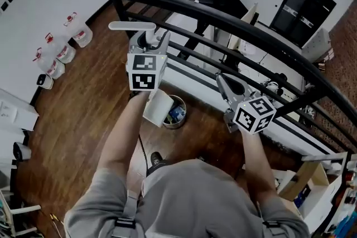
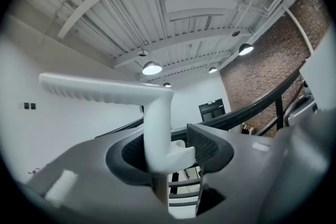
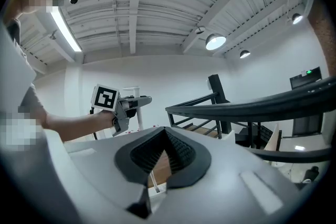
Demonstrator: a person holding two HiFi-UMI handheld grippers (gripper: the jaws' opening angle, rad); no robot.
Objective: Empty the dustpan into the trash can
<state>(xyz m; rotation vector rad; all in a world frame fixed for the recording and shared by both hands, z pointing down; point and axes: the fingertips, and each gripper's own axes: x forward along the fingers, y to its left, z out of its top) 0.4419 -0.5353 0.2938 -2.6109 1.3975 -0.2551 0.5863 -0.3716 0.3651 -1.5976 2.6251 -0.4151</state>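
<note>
Left gripper (image 1: pixel 148 36): jaws part open, clamped on white dustpan handle (image 2: pixel 105 93) | Dustpan (image 1: pixel 157 107): pan raised over trash can (image 1: pixel 184 108), at its left edge | Right gripper (image 1: pixel 223 79): jaws together, empty, right of trash can | Trash can: on wood floor

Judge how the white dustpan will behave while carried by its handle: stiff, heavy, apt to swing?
Probably stiff: the dustpan looks like moulded white plastic, and its handle looks rigid between the left gripper's jaws. Likely light, since one grip alone carries it. It may swing or twist, because most of it hangs well below that grip.
</note>
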